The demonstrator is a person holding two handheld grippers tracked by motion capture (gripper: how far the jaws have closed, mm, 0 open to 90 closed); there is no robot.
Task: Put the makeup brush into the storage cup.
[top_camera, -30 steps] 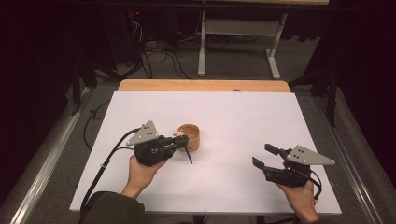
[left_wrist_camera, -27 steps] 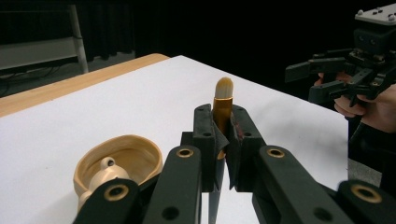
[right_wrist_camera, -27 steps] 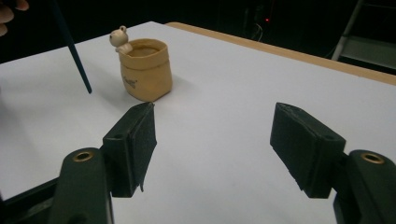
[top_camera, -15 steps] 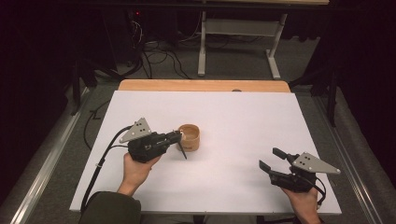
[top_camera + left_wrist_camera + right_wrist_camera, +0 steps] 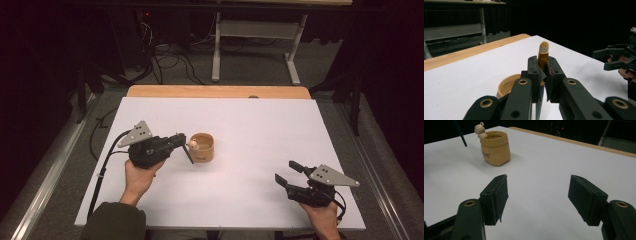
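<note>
Our left tongs (image 5: pixel 543 75) pinch a brush (image 5: pixel 543 53) beside the small tan pot (image 5: pixel 202 147); we tip its dark handle in gently. Right tongs (image 5: pixel 541 197) gape wide, idle.

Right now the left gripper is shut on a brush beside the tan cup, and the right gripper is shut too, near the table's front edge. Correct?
Not quite. The right gripper is open: the right gripper view shows its jaws wide apart with bare table between them. The rest holds: the left gripper is shut on the brush beside the tan cup.
</note>
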